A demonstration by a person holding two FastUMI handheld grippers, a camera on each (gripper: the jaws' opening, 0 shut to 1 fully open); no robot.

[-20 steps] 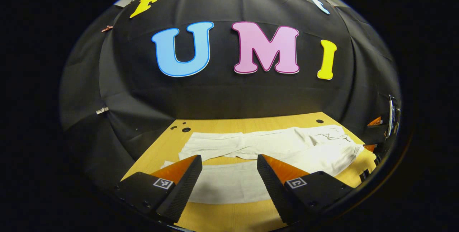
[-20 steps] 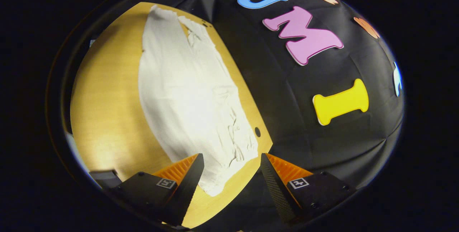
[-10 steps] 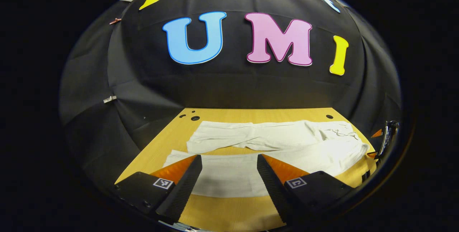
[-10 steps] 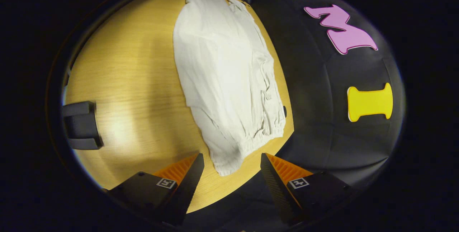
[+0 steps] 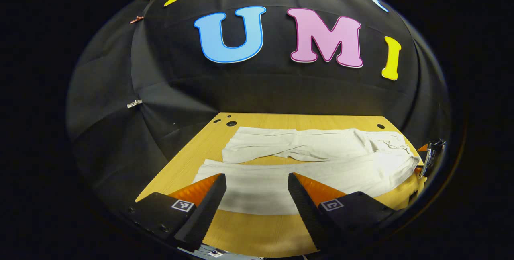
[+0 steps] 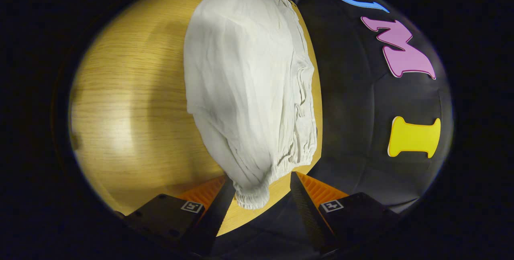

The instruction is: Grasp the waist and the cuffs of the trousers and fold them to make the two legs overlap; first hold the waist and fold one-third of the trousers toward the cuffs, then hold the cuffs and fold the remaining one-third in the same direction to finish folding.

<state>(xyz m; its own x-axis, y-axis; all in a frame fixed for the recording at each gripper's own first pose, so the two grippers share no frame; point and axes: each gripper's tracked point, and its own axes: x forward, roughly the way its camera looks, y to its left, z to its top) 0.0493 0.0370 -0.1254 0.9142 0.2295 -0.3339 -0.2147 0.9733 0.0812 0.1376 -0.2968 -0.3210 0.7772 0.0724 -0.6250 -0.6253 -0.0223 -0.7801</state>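
While both tools gape, white trousers spread on wooden table, waistband between right tool's fingers.

table front strip: bare wood on the table between its front edge and the trousers, open for passing
table left edge: bare band of wood beside the cuffs, free
between legs: narrow wedge of bare table near the cuffs, closing toward the waist
back edge: booth wall rises right behind it, blocks that side
right corner: waist reaches nearly to the table edge there, little room; wall just beyond
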